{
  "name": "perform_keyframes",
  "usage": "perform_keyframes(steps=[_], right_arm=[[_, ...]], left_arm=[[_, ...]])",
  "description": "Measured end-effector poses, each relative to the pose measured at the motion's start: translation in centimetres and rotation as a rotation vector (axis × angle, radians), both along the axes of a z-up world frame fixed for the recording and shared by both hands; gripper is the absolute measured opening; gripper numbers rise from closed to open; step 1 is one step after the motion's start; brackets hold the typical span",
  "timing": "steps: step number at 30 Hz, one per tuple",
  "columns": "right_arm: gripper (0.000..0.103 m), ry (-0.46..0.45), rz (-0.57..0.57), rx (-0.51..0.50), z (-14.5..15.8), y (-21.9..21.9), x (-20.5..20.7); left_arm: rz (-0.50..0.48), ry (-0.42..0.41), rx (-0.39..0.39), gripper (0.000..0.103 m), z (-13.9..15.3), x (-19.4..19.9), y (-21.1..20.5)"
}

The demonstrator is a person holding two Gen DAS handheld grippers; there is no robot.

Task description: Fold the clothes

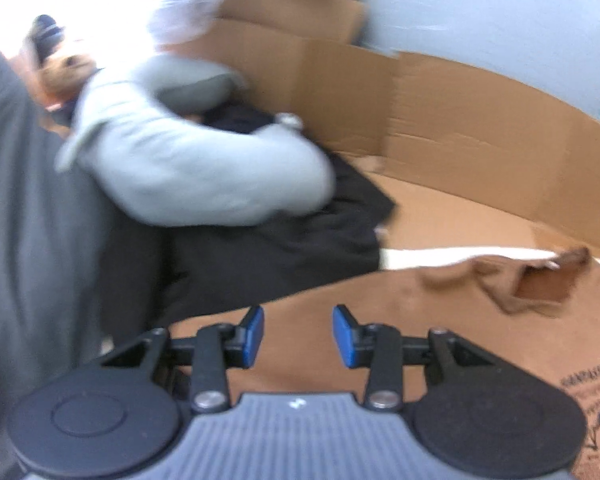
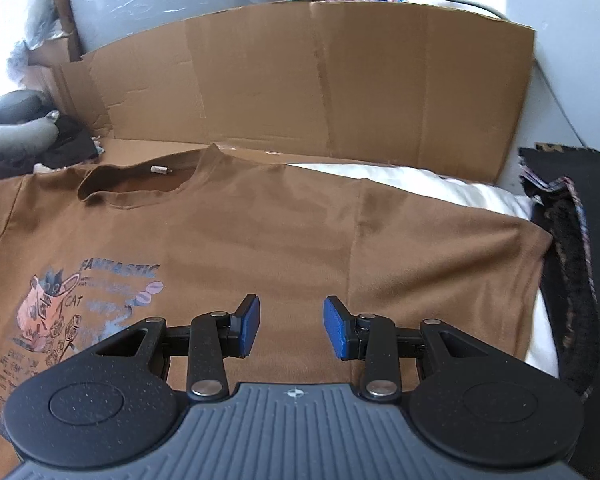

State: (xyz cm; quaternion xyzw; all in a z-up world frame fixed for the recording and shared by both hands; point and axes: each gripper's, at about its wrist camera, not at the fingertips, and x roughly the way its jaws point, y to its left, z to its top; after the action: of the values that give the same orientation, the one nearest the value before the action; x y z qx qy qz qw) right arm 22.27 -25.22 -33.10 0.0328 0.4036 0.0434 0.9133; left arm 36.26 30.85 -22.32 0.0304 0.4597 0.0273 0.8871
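place: home, a lived-in room | shown by: bedding (image 2: 440, 184), neck pillow (image 1: 188, 176), teddy bear (image 1: 66, 70), cardboard (image 2: 340, 80) propped against the wall, clothes heaped at left (image 1: 260, 248)

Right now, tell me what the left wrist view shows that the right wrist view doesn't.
Only the left wrist view shows the teddy bear, the big grey garment along its left edge, and the left tool, open over the fabric. Only the right wrist view shows the full cat print, the neck label, the white bedding and the open right tool. Both share the brown T-shirt, the cardboard wall, the grey cushion and the black clothes.
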Motion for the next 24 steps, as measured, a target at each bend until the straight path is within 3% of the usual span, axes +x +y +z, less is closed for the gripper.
perform_keyframes(steps=[9, 14, 20, 24], right_arm=[[0.043, 0.006, 0.087, -0.003, -1.7, 2.2, 3.8], [0.043, 0.013, 0.095, 0.028, -2.8, 3.3, 5.8], [0.043, 0.024, 0.137, 0.016, -4.2, 5.0, 8.9], [0.043, 0.020, 0.151, 0.008, -4.9, 5.9, 11.4]], left_arm=[[-0.179, 0.082, -0.039, 0.040, -6.0, 2.3, -7.6], [-0.277, 0.113, -0.007, 0.040, -9.0, 3.3, -10.8], [-0.344, 0.148, -0.026, 0.039, -11.7, 4.9, -13.9], [-0.379, 0.170, 0.002, 0.035, -13.4, 6.1, -15.6]])
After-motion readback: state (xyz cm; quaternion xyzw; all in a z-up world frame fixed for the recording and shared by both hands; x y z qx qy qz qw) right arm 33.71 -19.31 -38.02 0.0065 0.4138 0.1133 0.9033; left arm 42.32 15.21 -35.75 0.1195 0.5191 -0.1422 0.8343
